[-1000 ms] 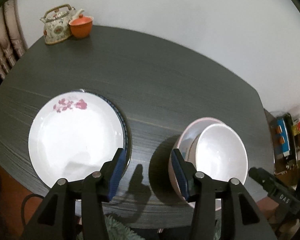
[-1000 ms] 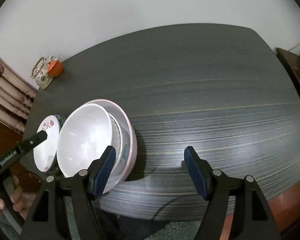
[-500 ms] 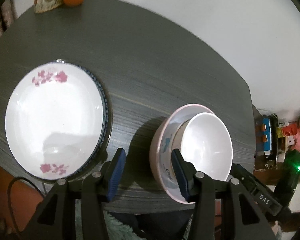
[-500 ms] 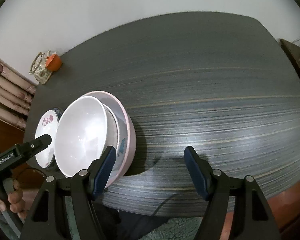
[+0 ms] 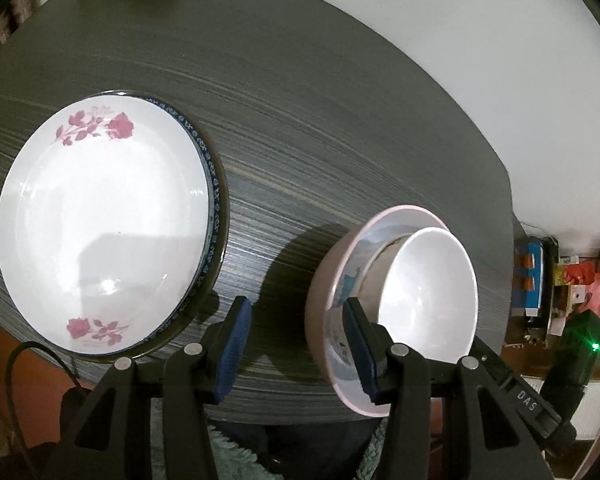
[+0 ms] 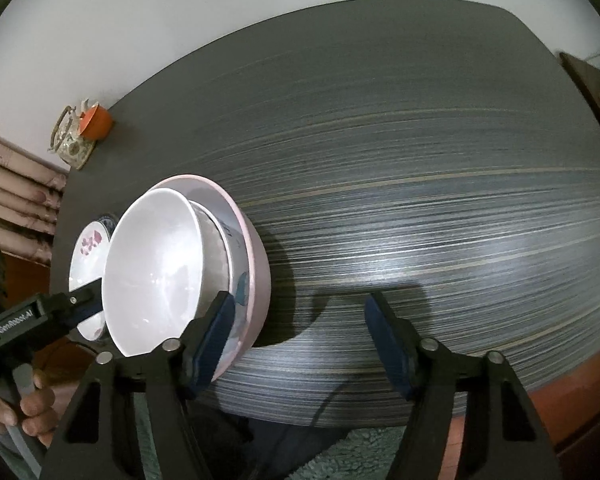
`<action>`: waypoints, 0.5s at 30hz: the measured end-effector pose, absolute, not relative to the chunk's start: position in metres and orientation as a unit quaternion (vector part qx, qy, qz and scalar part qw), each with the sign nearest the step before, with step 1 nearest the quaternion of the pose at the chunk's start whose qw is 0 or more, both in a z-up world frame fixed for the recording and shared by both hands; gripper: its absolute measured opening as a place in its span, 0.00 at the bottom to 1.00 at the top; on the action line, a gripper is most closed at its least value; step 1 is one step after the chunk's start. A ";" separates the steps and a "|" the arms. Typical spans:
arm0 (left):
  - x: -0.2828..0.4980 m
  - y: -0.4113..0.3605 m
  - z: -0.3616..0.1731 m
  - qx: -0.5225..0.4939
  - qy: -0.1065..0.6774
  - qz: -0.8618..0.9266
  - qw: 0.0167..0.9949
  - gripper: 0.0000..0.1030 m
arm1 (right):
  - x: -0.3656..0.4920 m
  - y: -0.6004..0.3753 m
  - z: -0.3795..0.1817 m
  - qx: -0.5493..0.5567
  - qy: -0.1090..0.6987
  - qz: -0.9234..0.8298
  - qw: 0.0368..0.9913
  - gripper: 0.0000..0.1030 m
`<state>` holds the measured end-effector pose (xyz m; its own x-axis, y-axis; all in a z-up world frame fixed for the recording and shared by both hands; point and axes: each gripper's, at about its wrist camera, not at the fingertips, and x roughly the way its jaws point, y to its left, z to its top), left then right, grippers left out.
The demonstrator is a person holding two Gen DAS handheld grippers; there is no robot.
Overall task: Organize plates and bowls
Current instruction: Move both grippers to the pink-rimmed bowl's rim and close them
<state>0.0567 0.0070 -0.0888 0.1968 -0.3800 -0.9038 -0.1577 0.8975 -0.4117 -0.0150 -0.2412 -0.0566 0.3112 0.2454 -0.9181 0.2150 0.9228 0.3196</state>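
Note:
A white bowl [image 5: 428,292] sits nested in a larger pink bowl [image 5: 320,316] near the front edge of the dark table [image 5: 300,100]. To its left, a white plate with pink roses [image 5: 100,220] lies on a blue-rimmed plate [image 5: 216,184]. My left gripper [image 5: 296,350] is open and straddles the pink bowl's near wall, right finger inside, left finger outside and clear. My right gripper [image 6: 300,340] straddles the pink bowl's [image 6: 260,272] other side. Its jaws are closing; its right finger stands well off the wall. The white bowl [image 6: 152,272] tilts inside.
A patterned teapot [image 6: 70,140] and an orange cup [image 6: 96,122] stand at the table's far corner. A hand [image 6: 20,408] holds the left gripper's black housing [image 6: 28,320]. Cluttered shelves [image 5: 540,280] lie beyond the table's right edge. A green rug [image 6: 360,452] is below.
The left gripper has come down closer to the bowls, and its right finger now sits inside the pink bowl. The right gripper's jaws have narrowed a little; it has barely moved.

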 end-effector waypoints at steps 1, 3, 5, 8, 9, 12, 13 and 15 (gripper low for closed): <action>0.057 0.005 -0.090 -0.214 0.630 -0.076 0.743 0.46 | -0.014 -0.243 -0.058 0.200 0.589 0.009 0.783 0.58; 0.058 0.003 -0.093 -0.208 0.631 -0.074 0.743 0.46 | -0.013 -0.245 -0.059 0.207 0.589 0.010 0.781 0.56; 0.059 0.004 -0.094 -0.205 0.631 -0.071 0.745 0.46 | -0.012 -0.245 -0.060 0.209 0.591 0.008 0.779 0.51; 0.060 0.003 -0.097 -0.203 0.634 -0.068 0.743 0.45 | -0.010 -0.244 -0.061 0.210 0.593 0.008 0.778 0.47; 0.062 0.002 -0.097 -0.202 0.636 -0.068 0.742 0.42 | -0.009 -0.243 -0.062 0.211 0.594 0.008 0.777 0.46; 0.063 -0.002 -0.100 -0.201 0.640 -0.071 0.738 0.35 | -0.006 -0.241 -0.064 0.208 0.597 0.006 0.775 0.43; 0.064 -0.003 -0.101 -0.200 0.641 -0.071 0.738 0.35 | -0.005 -0.241 -0.065 0.208 0.598 0.006 0.774 0.41; 0.065 -0.006 -0.102 -0.197 0.643 -0.073 0.737 0.31 | -0.001 -0.238 -0.066 0.206 0.601 0.007 0.772 0.39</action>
<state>0.0650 -0.0060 -0.1019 0.1633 -0.3616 -0.9179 -0.1452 0.9115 -0.3849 -0.0007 -0.2380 -0.0664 0.2783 0.2580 -0.9252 0.2369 0.9151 0.3264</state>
